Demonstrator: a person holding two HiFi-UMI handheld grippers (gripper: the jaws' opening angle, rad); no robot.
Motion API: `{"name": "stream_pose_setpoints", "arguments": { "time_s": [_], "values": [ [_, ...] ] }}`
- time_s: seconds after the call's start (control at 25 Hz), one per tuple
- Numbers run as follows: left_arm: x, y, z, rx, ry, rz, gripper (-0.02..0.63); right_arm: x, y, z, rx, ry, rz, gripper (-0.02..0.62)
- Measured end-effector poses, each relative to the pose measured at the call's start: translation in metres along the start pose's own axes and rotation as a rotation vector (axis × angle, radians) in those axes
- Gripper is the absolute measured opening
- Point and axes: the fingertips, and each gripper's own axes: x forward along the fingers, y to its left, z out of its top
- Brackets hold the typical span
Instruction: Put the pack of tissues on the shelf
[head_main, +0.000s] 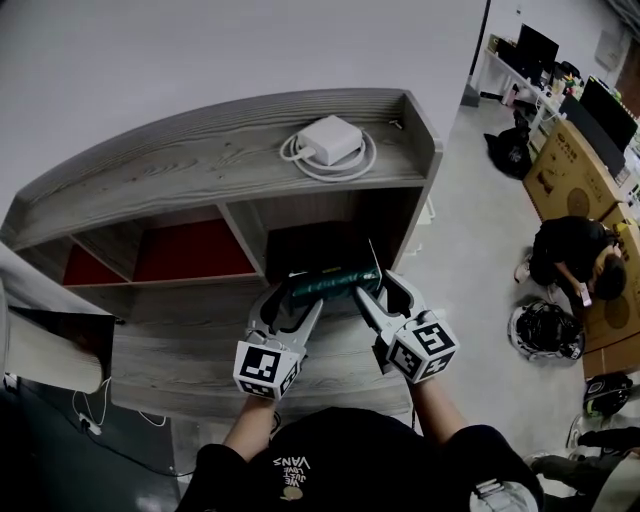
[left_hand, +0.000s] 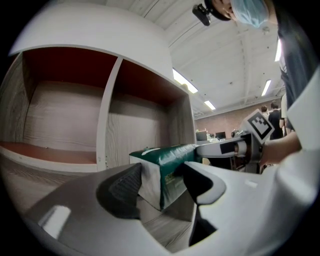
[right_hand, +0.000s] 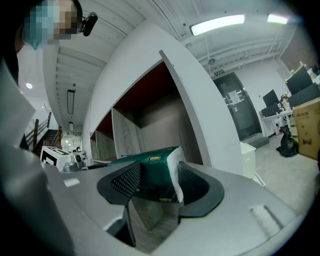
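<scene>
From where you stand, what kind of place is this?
Most likely an office or lab workroom: desks with monitors, large cardboard boxes on the floor, and a wooden shelf unit, before which the left claw and right claw hold the pack of tissues.

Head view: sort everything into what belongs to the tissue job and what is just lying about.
Belongs to the job: pack of tissues; left gripper and right gripper, shut on its ends; shelf.
Just lying about: white charger with cable on the shelf top; cardboard boxes; monitors.
</scene>
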Motion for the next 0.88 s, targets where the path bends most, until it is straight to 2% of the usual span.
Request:
{"name": "stream_pose_setpoints", "arguments": {
  "time_s": [0.36,0.88],
  "values": [
    [0.010,0.006,0.001,-0.001,-0.011,0.028,0.304,0.010,-0.006,0.002,-0.017,-0.008,-0.016,0.236],
    [0.002,0.005,0.003,-0.015,-0.028,0.030,0.305,0.001,-0.004,0.004,-0.025,-0.039,-0.019,0.236]
  ]
}}
